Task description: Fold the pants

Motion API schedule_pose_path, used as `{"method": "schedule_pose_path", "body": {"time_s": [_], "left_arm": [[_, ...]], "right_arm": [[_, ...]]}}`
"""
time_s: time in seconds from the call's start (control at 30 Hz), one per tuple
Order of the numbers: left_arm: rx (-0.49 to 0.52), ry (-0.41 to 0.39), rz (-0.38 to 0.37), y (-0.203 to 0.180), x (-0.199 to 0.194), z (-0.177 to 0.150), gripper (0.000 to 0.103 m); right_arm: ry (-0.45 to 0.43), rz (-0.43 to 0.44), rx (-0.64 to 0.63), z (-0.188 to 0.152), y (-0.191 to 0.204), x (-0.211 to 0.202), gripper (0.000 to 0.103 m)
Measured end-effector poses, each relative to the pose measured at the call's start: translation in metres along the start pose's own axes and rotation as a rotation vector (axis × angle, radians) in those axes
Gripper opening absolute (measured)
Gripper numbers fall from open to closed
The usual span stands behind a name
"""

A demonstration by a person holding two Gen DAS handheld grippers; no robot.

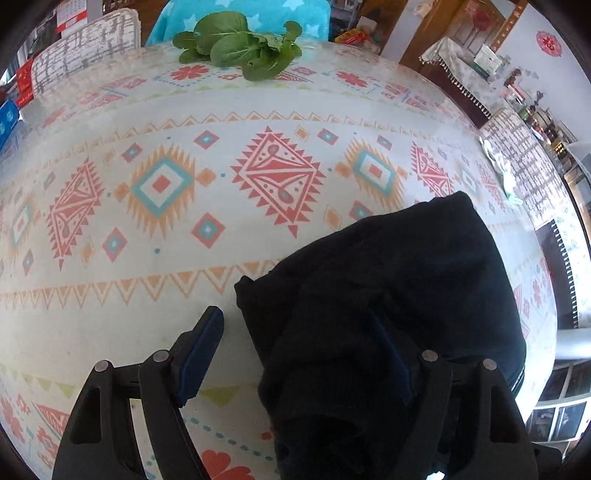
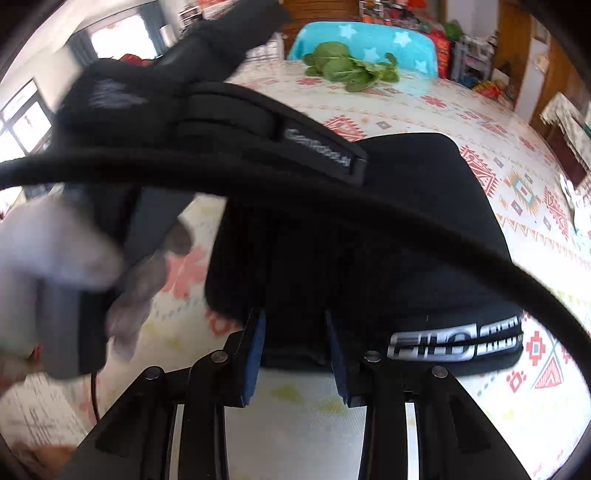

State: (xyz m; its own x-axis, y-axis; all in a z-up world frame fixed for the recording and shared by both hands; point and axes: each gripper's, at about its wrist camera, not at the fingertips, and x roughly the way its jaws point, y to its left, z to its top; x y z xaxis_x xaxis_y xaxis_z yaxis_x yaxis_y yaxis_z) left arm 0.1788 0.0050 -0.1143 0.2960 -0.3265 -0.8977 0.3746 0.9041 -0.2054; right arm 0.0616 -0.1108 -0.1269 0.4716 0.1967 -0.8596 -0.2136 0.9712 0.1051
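The black pants [image 1: 388, 280] lie folded in a thick bundle on the patterned tablecloth [image 1: 166, 184]. My left gripper [image 1: 295, 328] is open; its left finger is off the cloth's left edge and its right finger rests on top of the bundle. In the right wrist view the pants [image 2: 388, 229] show a silver-lettered waistband [image 2: 454, 341] at the near edge. My right gripper [image 2: 293, 325] is open, its fingertips at the bundle's near edge. The left hand and its gripper body [image 2: 147, 122] hang blurred across the upper left of that view.
Green leafy vegetables [image 1: 240, 48] lie at the far table edge, before a turquoise star-patterned chair [image 1: 240, 14]. A black cable [image 2: 406, 221] arcs across the right wrist view. A grey-patterned chair [image 1: 85, 51] stands at far left, a cluttered sideboard [image 1: 517, 92] to the right.
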Motion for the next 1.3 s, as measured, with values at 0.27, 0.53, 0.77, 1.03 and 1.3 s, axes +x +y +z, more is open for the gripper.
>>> {"method": "schedule_pose_path", "body": {"time_s": [0.27, 0.53, 0.77, 1.03, 1.3], "left_arm": [[0.001, -0.012, -0.026, 0.015, -0.006, -0.002, 0.086], [0.019, -0.078, 0.038, 0.018, -0.035, -0.012, 0.086], [-0.195, -0.062, -0.084, 0.049, -0.054, -0.028, 0.086], [-0.447, -0.179, -0.035, 0.085, -0.113, -0.070, 0.086], [-0.465, -0.277, 0.110, 0.085, -0.174, -0.117, 0.086]], "right_arm": [[0.020, 0.020, -0.055, -0.006, -0.004, -0.030, 0.038], [0.104, 0.057, -0.081, -0.020, -0.012, -0.032, 0.038], [0.103, 0.132, -0.191, -0.029, -0.008, -0.037, 0.039], [0.130, 0.217, -0.263, -0.034, 0.017, -0.005, 0.040], [0.105, 0.260, -0.215, -0.002, 0.028, 0.021, 0.046]]}}
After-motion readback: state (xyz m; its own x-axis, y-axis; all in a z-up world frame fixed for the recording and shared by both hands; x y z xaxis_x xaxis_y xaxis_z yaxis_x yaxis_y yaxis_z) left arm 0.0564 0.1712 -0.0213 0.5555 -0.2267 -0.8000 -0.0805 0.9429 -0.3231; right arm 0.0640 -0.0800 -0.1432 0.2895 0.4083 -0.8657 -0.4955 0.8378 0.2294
